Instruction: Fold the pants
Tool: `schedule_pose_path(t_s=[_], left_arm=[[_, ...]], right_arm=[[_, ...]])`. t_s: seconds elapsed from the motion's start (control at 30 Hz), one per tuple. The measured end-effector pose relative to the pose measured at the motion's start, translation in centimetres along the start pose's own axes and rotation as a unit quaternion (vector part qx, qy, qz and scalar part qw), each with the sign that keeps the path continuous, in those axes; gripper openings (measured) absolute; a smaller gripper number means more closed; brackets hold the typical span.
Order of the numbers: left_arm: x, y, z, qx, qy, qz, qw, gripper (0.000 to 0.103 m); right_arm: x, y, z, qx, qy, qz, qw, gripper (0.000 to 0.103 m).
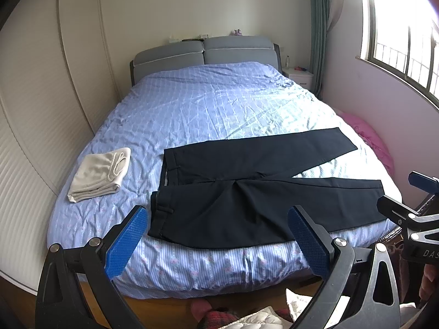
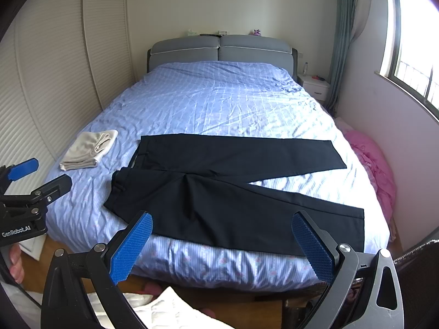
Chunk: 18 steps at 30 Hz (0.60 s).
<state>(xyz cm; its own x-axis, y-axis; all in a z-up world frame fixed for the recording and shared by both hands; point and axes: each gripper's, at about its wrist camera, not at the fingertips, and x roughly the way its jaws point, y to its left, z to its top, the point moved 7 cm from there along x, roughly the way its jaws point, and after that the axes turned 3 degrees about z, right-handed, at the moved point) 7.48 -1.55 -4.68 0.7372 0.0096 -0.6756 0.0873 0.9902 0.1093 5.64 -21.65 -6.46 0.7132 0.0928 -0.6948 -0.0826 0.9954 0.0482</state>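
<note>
Dark navy pants (image 1: pixel 247 192) (image 2: pixel 219 186) lie flat across the foot of the bed, waistband to the left, both legs spread apart and running right. My left gripper (image 1: pixel 219 235) hovers open over the bed's near edge, in front of the waist and the near leg, touching nothing. My right gripper (image 2: pixel 222 242) is open too, held before the near leg. Each gripper shows at the edge of the other's view: the right gripper (image 1: pixel 406 192) at the right, the left gripper (image 2: pixel 35 175) at the left. Blue pads line all fingers.
A folded cream garment (image 1: pixel 101 175) (image 2: pixel 89 150) rests on the bed's left side. The blue striped bedcover (image 1: pixel 208 104) stretches back to a grey headboard (image 1: pixel 205 52). Wardrobe doors stand left, a pink heap (image 2: pixel 373 161) lies right, and a nightstand (image 2: pixel 315 85) stands beside the window wall.
</note>
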Motion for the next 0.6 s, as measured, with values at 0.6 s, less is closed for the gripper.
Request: schedule_pose_path(t_s=[0.6], left_arm=[[-0.07, 0.02, 0.16, -0.001, 0.001, 0.001, 1.0, 0.103]], right_arm=[[-0.09, 0.59, -0.04, 0.0, 0.001, 0.003, 1.0, 0.103]])
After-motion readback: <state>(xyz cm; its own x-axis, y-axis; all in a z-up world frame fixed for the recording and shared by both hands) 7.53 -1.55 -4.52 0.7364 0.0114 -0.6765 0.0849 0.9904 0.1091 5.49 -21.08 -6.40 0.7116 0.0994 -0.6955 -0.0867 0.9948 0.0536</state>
